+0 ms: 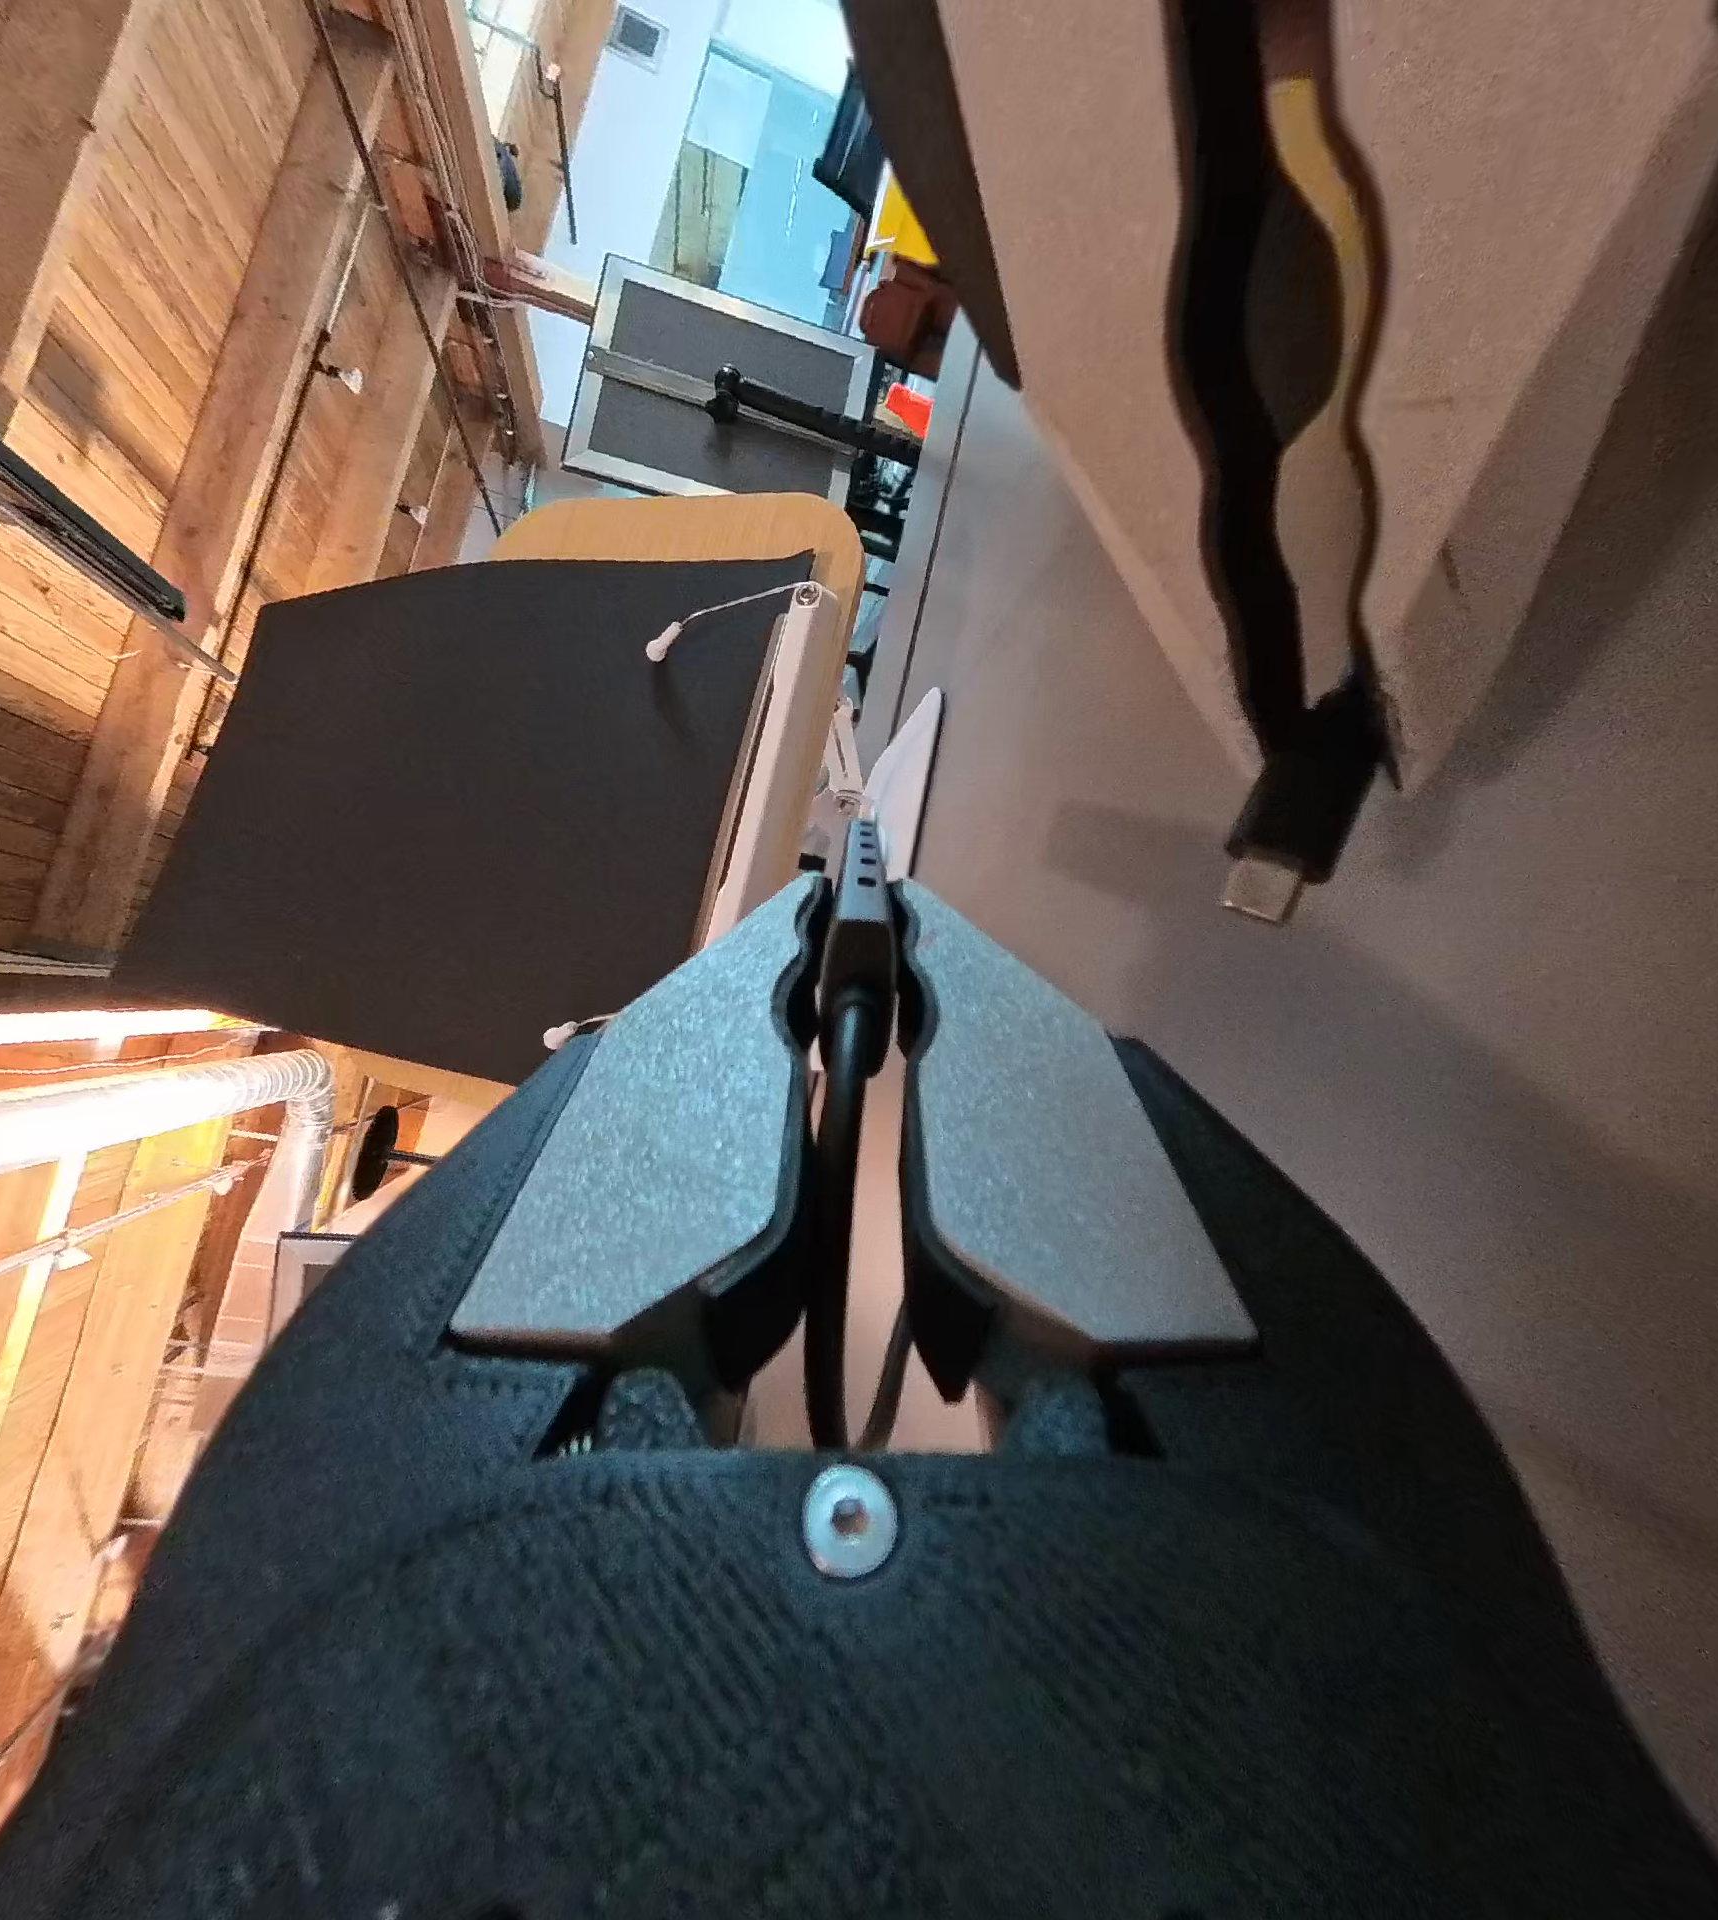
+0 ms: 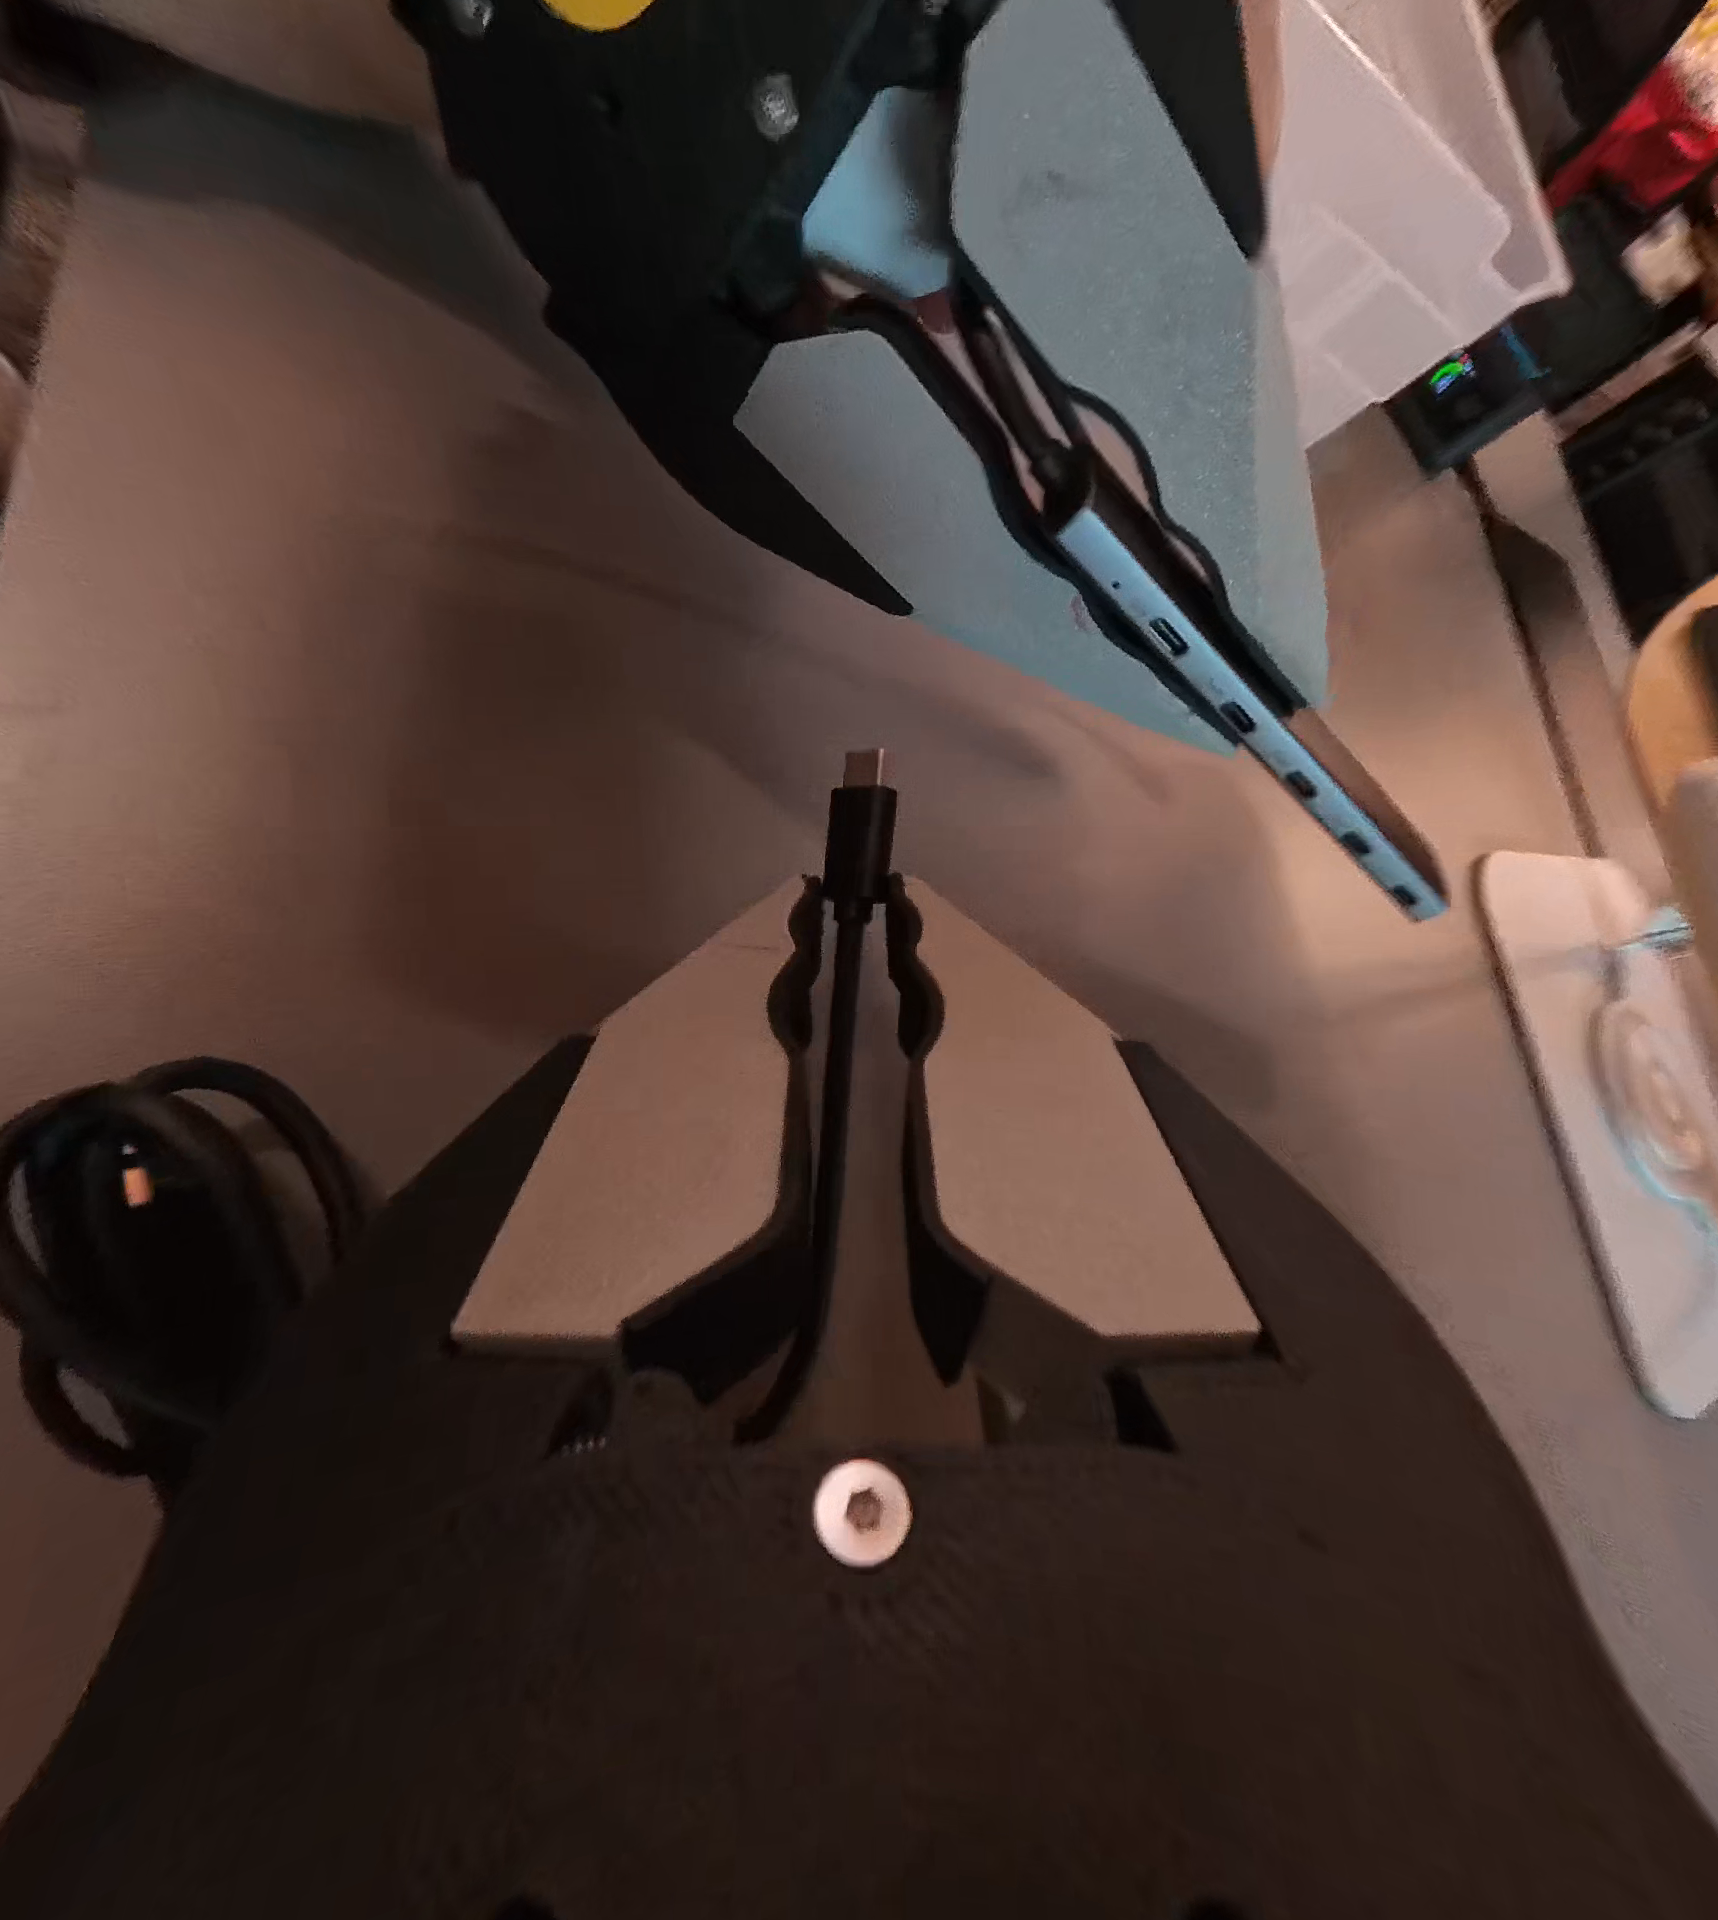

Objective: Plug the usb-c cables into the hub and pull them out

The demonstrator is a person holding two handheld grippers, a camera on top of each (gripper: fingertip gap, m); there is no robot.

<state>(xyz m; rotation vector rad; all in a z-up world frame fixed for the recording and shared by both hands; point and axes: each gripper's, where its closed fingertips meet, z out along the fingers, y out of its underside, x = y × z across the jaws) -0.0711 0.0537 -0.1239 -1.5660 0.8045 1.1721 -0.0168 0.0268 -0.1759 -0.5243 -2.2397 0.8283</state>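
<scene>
My left gripper (image 1: 860, 904) is shut on the hub (image 1: 863, 873), a slim grey bar seen edge-on with a row of ports, its black lead running back between the fingers. My right gripper (image 2: 860, 883) is shut on a black usb-c cable (image 2: 863, 831), its metal plug tip pointing forward and free. In the right wrist view the left gripper (image 2: 1239, 675) holds the hub (image 2: 1291, 758) up and to the right of the plug, ports facing it, with a gap between them. In the left wrist view the right gripper (image 1: 1343, 727) shows at upper right with the plug (image 1: 1281, 862).
A coiled black cable (image 2: 138, 1247) lies on the table at lower left. A white flat stand (image 2: 1644, 1122) and a clear plastic bin (image 2: 1395, 208) sit at the right. A black panel (image 1: 460, 790) stands ahead in the left wrist view, over the grey tabletop (image 1: 1457, 1143).
</scene>
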